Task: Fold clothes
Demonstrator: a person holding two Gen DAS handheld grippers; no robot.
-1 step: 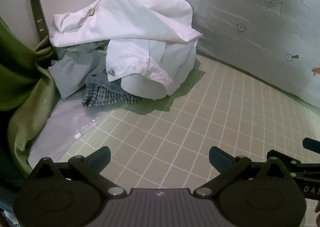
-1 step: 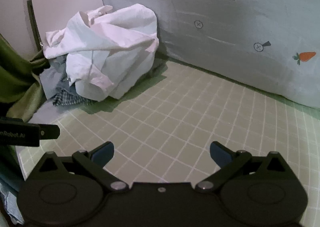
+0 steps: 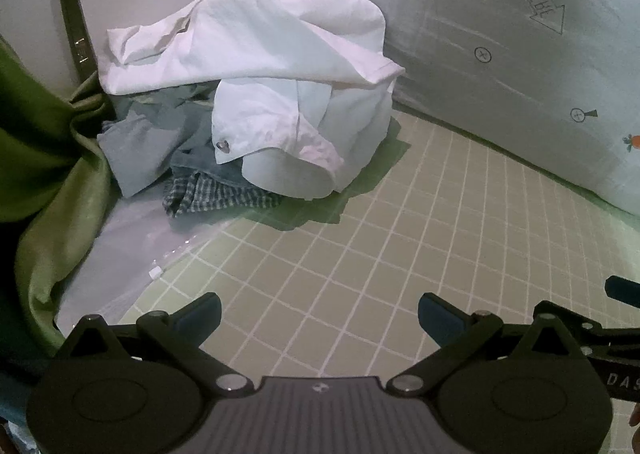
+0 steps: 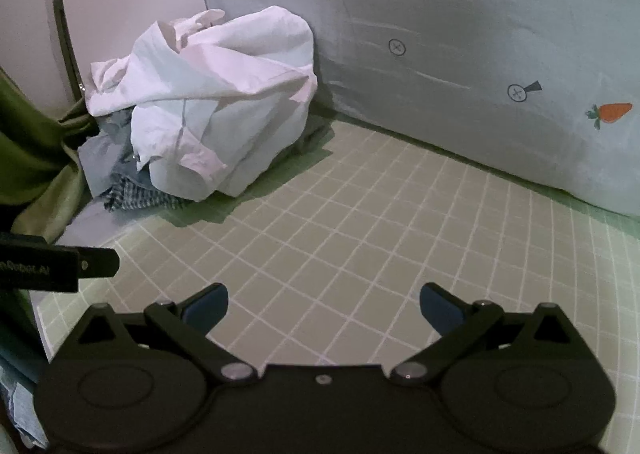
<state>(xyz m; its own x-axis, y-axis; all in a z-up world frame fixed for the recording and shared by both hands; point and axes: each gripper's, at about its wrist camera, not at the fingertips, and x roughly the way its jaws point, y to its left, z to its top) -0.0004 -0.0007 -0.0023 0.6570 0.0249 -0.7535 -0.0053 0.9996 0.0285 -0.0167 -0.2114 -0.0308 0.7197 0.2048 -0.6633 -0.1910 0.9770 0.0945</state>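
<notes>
1. Clothes pile (image 3: 224,125): heaped in the far left corner of the green grid mat (image 3: 360,254), pressed up against the carrot-print pillow (image 3: 500,73) on its right.
2. White shirt (image 3: 260,65) crumpled on top of the pile, one cuff with a button (image 3: 222,145) hanging down the front.
3. Under the white shirt: a grey-blue garment (image 3: 136,149) spilling out to the pile's left, and a checked cloth (image 3: 208,195) poking out at the pile's near edge.
4. Green curtain (image 3: 44,157) bunched just left of the pile, touching the grey-blue garment's side.
5. Clear plastic sheet (image 3: 120,246) lying flat in front of the pile, between it and the curtain's lower folds.
6. Left gripper (image 3: 319,314): fingers spread wide, holding nothing, hovering over bare mat well short of the pile.
7. Right gripper (image 4: 324,306): likewise spread wide and empty, over the mat, well apart from the pile and further to its right than the left one.
8. Seen from the right wrist: same pile (image 4: 200,113) up in the far left, white shirt (image 4: 224,93) topmost, pillow (image 4: 460,73) rising behind and right of it, mat (image 4: 380,234) bare between pile and fingers.
9. Part of the left gripper's dark body (image 4: 52,266) jutting in at the left edge of the right wrist view, nearer than the pile.
</notes>
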